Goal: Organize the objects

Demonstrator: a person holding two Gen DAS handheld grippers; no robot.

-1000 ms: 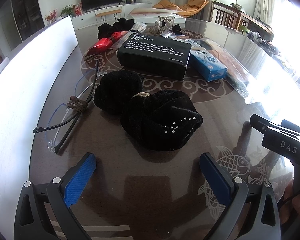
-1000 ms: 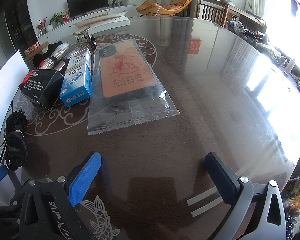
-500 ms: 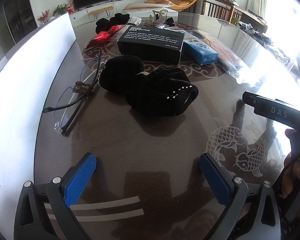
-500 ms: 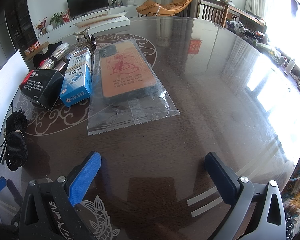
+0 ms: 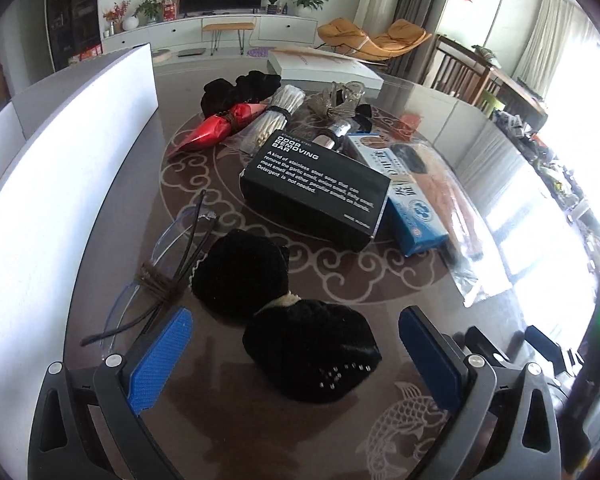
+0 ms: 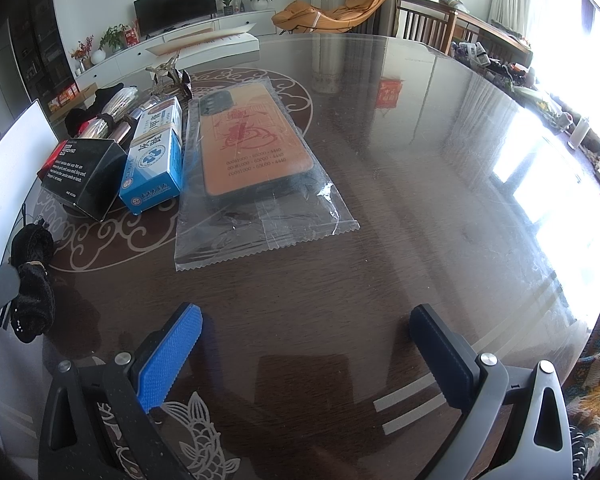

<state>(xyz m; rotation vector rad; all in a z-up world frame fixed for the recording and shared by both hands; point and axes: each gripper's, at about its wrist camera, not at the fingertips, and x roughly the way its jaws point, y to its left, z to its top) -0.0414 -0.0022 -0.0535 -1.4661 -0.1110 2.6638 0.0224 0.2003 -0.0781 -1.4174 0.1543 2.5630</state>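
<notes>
My left gripper [image 5: 296,354] is open, its blue pads on either side of a black fabric hair bow with small studs [image 5: 312,350]; it also shows in the right wrist view [image 6: 32,276]. Folded glasses tied with brown cord [image 5: 160,280] lie left of the bow. Behind it sit a black box [image 5: 316,188], a blue box [image 5: 412,208] and a bagged orange phone case [image 6: 252,148]. My right gripper [image 6: 308,356] is open and empty above bare table, near side of the bag.
A white board [image 5: 60,168] stands along the table's left side. At the back lie a red bundle [image 5: 220,128], a white stick bundle [image 5: 272,116], black scrunchies [image 5: 236,88] and a clear hair claw [image 5: 340,100]. The round table's edge [image 6: 580,280] curves at right.
My left gripper drew back from the bow, then came forward again and now has it between its open pads. The right gripper has not moved.
</notes>
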